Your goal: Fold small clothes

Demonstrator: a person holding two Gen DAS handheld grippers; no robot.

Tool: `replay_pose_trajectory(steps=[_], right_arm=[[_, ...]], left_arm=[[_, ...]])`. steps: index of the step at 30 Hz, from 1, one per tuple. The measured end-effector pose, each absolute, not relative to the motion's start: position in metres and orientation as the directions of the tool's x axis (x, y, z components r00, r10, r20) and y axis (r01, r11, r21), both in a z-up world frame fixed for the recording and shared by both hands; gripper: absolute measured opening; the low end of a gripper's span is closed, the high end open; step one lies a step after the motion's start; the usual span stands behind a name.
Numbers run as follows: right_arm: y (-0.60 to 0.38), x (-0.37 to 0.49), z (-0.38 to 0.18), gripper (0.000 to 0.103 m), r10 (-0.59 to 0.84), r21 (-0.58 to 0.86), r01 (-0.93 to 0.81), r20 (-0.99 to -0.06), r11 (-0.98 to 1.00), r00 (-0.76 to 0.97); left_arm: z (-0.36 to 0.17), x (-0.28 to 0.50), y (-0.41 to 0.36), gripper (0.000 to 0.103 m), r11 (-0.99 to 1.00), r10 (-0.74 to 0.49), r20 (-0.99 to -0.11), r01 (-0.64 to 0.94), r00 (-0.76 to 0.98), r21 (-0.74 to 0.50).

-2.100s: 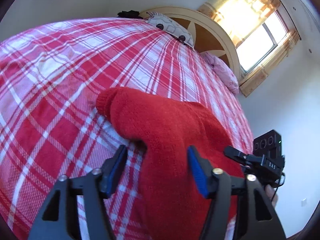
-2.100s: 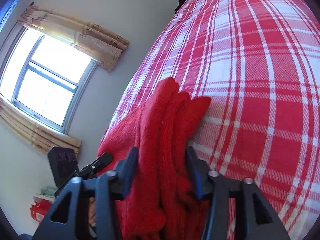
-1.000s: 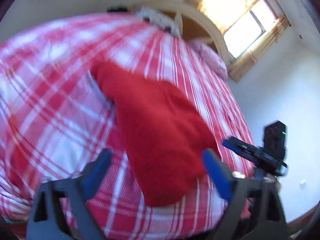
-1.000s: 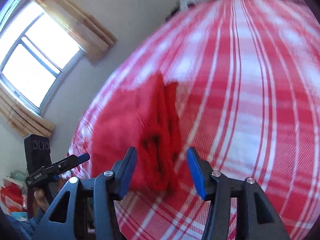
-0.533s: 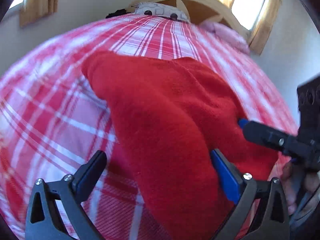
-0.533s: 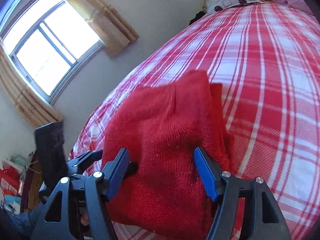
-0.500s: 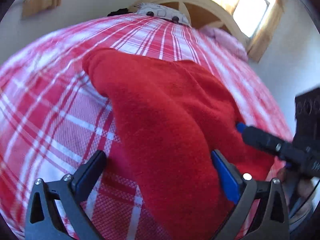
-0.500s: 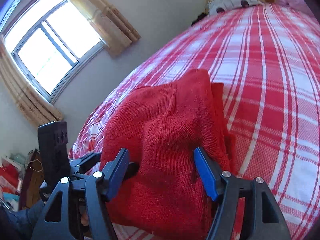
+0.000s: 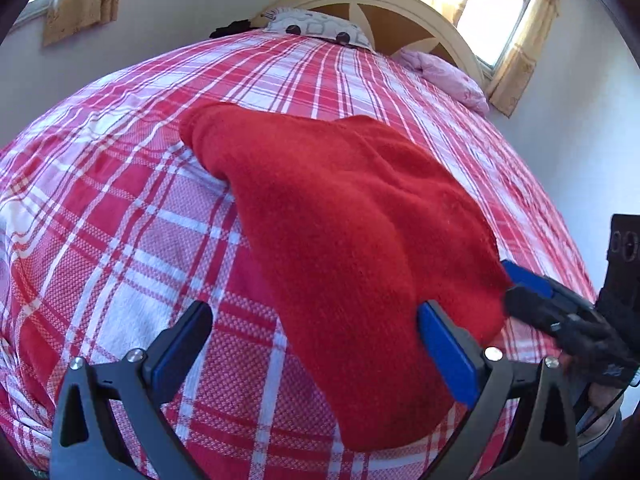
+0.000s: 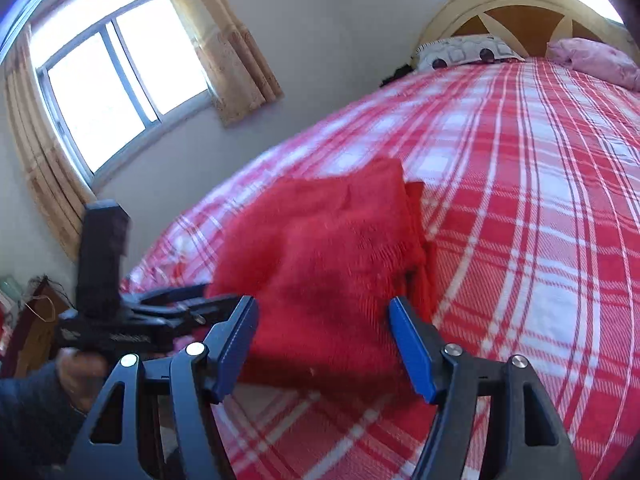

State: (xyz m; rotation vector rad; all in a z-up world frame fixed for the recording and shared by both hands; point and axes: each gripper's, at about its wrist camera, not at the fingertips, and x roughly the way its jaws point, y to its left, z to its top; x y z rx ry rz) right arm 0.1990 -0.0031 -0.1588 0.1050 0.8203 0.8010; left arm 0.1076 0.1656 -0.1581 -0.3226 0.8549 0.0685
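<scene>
A folded red knitted garment point(image 9: 352, 220) lies on the red and white plaid bedspread point(image 9: 120, 220). My left gripper point(image 9: 316, 344) hangs open and wide over its near end, the right finger close to the knit, the left finger over bare bedspread. In the right wrist view the garment point(image 10: 332, 240) has its near corner between the fingers of my open right gripper point(image 10: 324, 344), with no pad pressing on it. The right gripper point(image 9: 516, 288) reaches the garment's right edge in the left wrist view. The left gripper point(image 10: 200, 300) shows at the garment's left edge, held by a hand point(image 10: 80, 372).
A patterned pillow point(image 9: 320, 28) and a pink pillow point(image 9: 448, 76) lie at the cream headboard point(image 9: 400, 4). The bed's side edge point(image 10: 176, 232) runs along a wall with a curtained window point(image 10: 112, 80). Clutter stands on the floor beside the bed point(image 10: 24, 320).
Both grippers let go of the garment, which now lies flat on the bed. Their jaws widened, and both have sunk closer to its near end while rolling.
</scene>
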Motion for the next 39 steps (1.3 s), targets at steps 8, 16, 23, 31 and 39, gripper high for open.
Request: replay_pose_trajectory(steps=[8,16,23,31,39], right_arm=[[-0.007,0.205,-0.173,0.069,0.641,0.38,-0.554,-0.648,0.741,0.412],[-0.003,0.192,-0.165,0.069,0.573,0.309,-0.539,-0.694,0.784,0.436],[-0.014,0.174,-0.145,0.069,0.536,0.272,-0.509,-0.681,0.817,0.499],[-0.021,0.141,-0.12,0.069,0.509,0.207,-0.512,-0.65,0.833,0.565],[-0.032,0.107,-0.073,0.069,0.509,0.161,-0.507,-0.525,0.846,0.682]], left_arm=[[-0.167,0.106,0.165,0.103,0.95,-0.06,-0.74,-0.189,0.67,-0.249],[-0.164,0.102,0.162,0.103,0.958,-0.035,-0.744,-0.19,0.667,-0.215],[-0.145,0.09,0.156,0.103,0.973,0.039,-0.736,-0.195,0.676,-0.127],[-0.115,0.066,0.146,0.103,0.982,0.085,-0.689,-0.178,0.72,-0.065],[-0.079,0.05,0.138,0.103,0.985,0.094,-0.597,-0.162,0.797,-0.061]])
